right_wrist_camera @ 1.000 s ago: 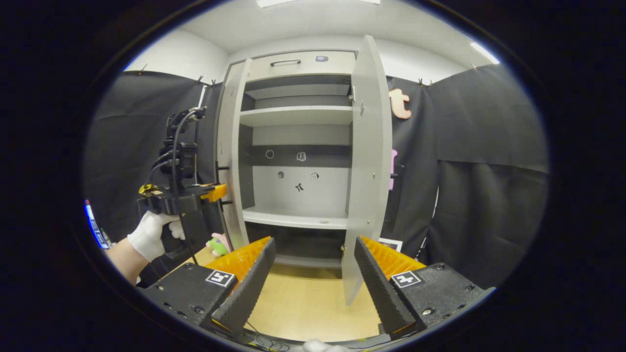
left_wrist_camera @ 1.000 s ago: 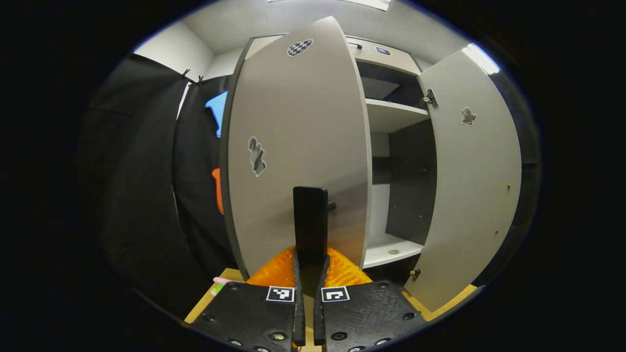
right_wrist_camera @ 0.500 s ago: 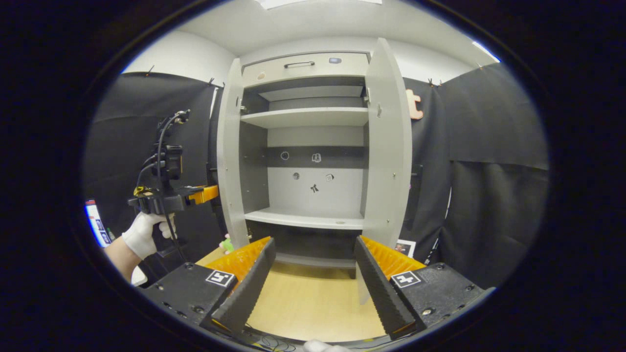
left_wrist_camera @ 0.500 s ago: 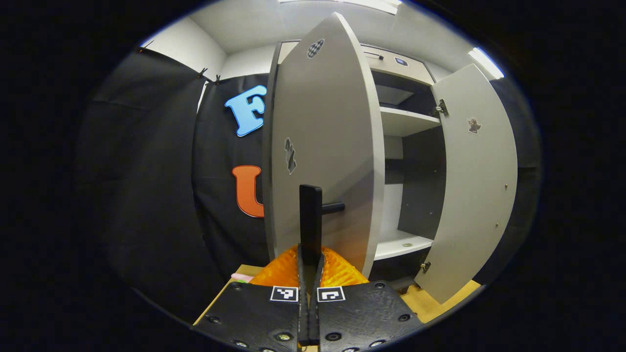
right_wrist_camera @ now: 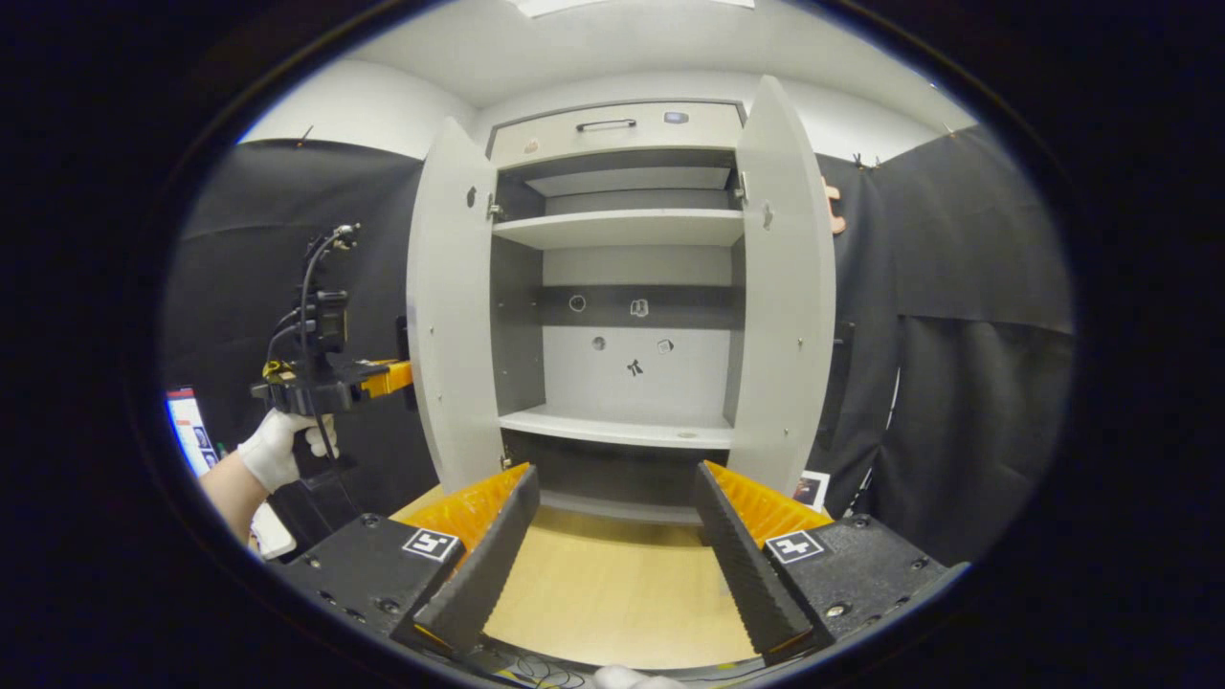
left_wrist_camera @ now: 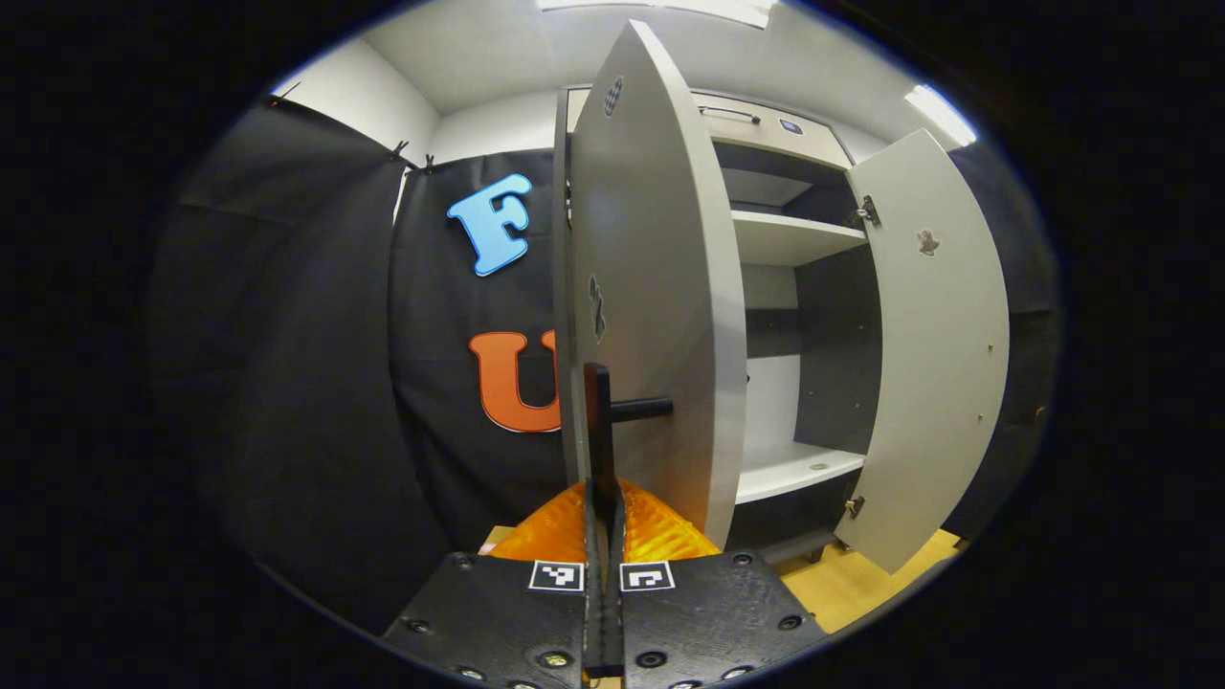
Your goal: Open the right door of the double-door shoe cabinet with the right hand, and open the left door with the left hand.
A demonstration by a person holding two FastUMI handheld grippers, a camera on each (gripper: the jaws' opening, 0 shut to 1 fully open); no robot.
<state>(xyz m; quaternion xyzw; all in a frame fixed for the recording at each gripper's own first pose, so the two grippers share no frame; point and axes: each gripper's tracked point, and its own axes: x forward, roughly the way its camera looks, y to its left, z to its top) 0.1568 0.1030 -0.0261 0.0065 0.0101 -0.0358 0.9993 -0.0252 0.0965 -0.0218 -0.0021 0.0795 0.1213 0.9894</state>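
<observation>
Nearest in the left gripper view, the left gripper is seen with its jaws clenched on the dark bar handle of the left door, which is swung well out and seen almost edge-on. In the right gripper view, the right gripper is held back from the cabinet with its jaws released and nothing between them, above the pale wooden floor. Beyond it, the shoe cabinet stands with both doors open, the right door wide, and the flat, smooth grey shelves exposed. A slip could be judged likely if the slim, hard handle is pulled off-axis; the hinge could be strained if the flat matte panel is forced past its stop.
</observation>
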